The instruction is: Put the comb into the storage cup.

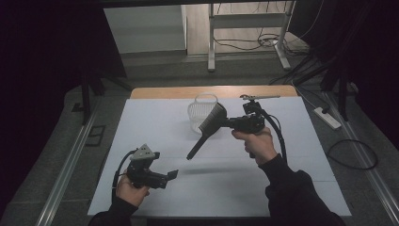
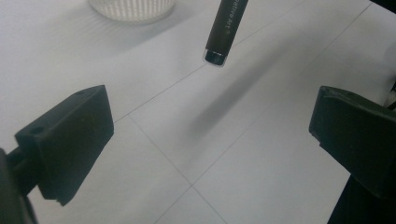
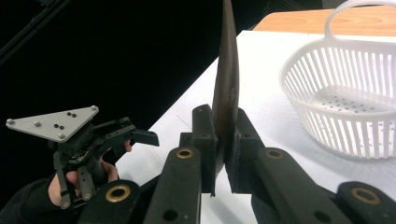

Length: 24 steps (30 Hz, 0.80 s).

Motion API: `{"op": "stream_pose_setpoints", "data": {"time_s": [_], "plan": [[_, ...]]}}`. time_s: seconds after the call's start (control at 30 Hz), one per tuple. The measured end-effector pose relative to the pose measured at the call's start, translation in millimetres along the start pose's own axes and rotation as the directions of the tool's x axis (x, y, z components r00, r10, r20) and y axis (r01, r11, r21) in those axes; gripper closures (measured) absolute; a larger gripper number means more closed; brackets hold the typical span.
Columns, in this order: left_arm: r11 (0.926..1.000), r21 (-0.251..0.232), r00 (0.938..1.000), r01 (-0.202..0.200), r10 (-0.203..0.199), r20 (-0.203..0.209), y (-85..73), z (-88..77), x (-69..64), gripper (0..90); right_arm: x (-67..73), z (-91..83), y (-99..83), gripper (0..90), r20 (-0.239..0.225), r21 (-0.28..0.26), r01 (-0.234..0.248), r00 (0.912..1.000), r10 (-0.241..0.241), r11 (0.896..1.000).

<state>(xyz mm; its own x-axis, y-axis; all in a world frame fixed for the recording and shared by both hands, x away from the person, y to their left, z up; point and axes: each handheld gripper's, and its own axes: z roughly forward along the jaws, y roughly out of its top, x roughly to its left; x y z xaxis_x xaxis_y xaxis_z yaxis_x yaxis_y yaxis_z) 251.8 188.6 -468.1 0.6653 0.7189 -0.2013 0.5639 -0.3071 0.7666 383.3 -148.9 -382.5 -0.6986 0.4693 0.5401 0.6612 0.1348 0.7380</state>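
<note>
1. My right gripper (image 1: 225, 121) is clamped on the wide fan-shaped head of a dark hairbrush (image 1: 208, 127), holding it in the air above the middle of the table (image 1: 301, 155).
2. In the right gripper view the brush head (image 3: 226, 84) stands edge-on and upright, pinched between my two black jaws.
3. The brush's handle slants down toward my left side, and its tip hangs clear of the white table cover. In the left gripper view that dark handle end (image 2: 222, 35) floats above the table with its shadow beneath it.
4. My left gripper (image 1: 173, 174) is near the front left of the table, well apart from the brush. Its jaws stand wide and nothing is between them.
5. A white slatted plastic basket (image 1: 200, 113) with a hoop handle sits on the table just behind the brush head. In the right gripper view the basket (image 3: 345, 102) shows a perforated bottom, and I see nothing lying in the part I can see.
6. The brush is outside the basket, beside it and above the table.
</note>
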Motion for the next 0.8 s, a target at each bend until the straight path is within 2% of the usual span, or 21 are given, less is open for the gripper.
{"op": "stream_pose_setpoints", "data": {"time_s": [0.1,0.43,0.7,0.8], "plan": [[0.9998,-0.013,0.9999,0.012,-0.012,-0.006,-4.4,-5.9,1.7,0.2,-0.4,0.1,1.4,83.5,-0.001,-0.005,-0.002,1.0,0.002,1.0],[0.9988,-0.003,0.9988,0.048,-0.048,-0.013,-20.1,-18.3,9.0,0.0,-2.3,-0.5,6.9,83.4,0.008,-0.02,-0.016,0.9998,0.016,1.0],[0.9981,-0.006,0.9981,0.061,-0.061,-0.013,-27.4,-25.0,9.7,0.0,-4.5,0.7,10.3,83.5,0.025,-0.03,-0.022,0.9994,0.023,0.999],[0.9986,-0.006,0.9984,0.053,-0.053,-0.018,-31.0,-27.0,10.0,0.0,-5.9,0.4,13.7,83.5,0.03,-0.04,-0.027,0.9991,0.028,0.999]]}}
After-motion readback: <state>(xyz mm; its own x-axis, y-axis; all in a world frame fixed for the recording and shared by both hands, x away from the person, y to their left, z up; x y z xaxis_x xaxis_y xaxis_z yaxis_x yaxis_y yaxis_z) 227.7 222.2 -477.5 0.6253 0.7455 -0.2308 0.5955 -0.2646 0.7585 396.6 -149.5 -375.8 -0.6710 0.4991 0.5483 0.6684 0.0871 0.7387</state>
